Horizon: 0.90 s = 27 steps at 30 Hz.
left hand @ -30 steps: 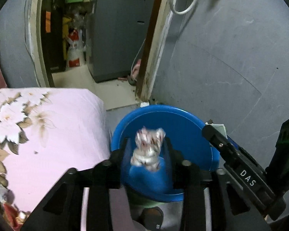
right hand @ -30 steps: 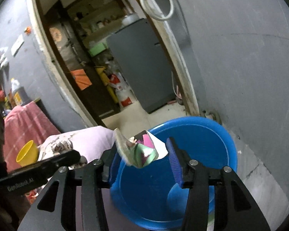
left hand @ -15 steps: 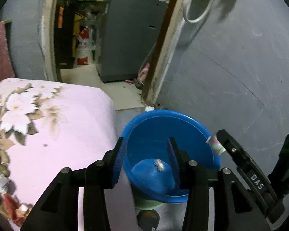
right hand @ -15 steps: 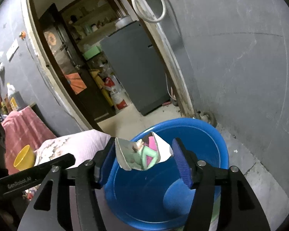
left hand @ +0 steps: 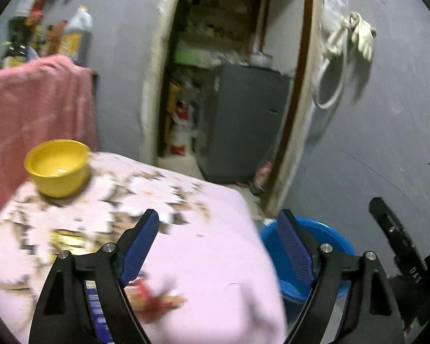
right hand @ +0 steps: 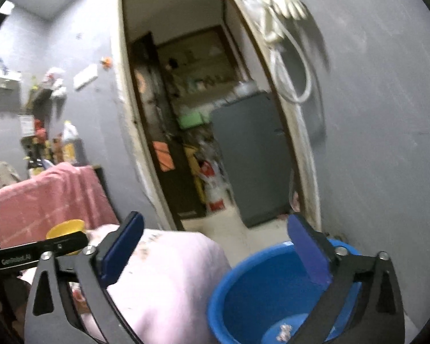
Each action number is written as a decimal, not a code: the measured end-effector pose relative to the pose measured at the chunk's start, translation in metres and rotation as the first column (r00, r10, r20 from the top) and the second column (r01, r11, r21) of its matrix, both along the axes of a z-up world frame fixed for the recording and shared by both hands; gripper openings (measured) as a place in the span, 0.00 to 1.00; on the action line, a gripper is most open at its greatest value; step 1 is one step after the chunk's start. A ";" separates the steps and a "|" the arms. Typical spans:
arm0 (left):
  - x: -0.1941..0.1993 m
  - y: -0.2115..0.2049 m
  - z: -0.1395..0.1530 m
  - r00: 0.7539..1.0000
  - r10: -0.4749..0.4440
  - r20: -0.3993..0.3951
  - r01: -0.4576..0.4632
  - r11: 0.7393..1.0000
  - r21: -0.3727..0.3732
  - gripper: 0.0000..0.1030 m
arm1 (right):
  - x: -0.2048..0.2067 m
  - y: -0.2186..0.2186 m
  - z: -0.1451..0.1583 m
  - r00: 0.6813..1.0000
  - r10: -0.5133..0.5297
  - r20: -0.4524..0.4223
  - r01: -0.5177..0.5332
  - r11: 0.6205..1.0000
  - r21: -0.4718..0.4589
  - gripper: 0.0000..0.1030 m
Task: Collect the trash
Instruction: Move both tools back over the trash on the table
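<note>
The blue basin (right hand: 252, 301) stands on the floor beside the pink floral-covered table (left hand: 203, 258); a crumpled wrapper (right hand: 283, 331) lies in its bottom. It also shows in the left wrist view (left hand: 329, 238). My left gripper (left hand: 219, 248) is open and empty above the table's right part. My right gripper (right hand: 215, 253) is open and empty, above the gap between table and basin. On the table lie a red wrapper (left hand: 149, 298), a yellow packet (left hand: 66, 239) and a blue barcoded pack (left hand: 96, 309), partly hidden by my left finger.
A yellow bowl (left hand: 57, 167) sits at the table's far left, before a red cloth (left hand: 34, 109). An open doorway (right hand: 203, 143) with a grey cabinet (right hand: 252, 157) lies ahead. The grey wall (right hand: 381, 143) rises right of the basin.
Both grippers have opened wide and dropped their wrappers into the basin. Both have lifted and swung left, the left one from over the basin to over the table.
</note>
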State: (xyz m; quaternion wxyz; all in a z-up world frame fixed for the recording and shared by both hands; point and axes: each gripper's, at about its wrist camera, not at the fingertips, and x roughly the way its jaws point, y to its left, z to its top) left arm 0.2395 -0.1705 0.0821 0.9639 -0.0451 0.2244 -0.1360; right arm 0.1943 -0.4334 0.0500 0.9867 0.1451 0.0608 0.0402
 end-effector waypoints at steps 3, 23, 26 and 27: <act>-0.014 0.025 0.006 0.998 0.060 0.031 -0.061 0.998 0.007 0.82 | -0.005 0.019 0.007 0.998 0.043 0.045 -0.042 0.999 -0.018 1.00; -0.093 0.146 -0.022 0.949 0.310 0.065 -0.310 0.951 0.000 0.97 | -0.020 0.152 0.000 0.921 0.382 0.074 -0.345 0.889 -0.301 1.00; -0.094 0.153 -0.028 0.947 0.321 0.018 -0.321 0.947 -0.023 0.97 | -0.016 0.164 -0.008 0.916 0.401 0.021 -0.372 0.869 -0.326 1.00; -0.093 0.155 -0.029 0.945 0.328 0.002 -0.327 0.945 -0.021 0.97 | -0.015 0.167 -0.010 0.914 0.405 0.002 -0.382 0.863 -0.331 1.00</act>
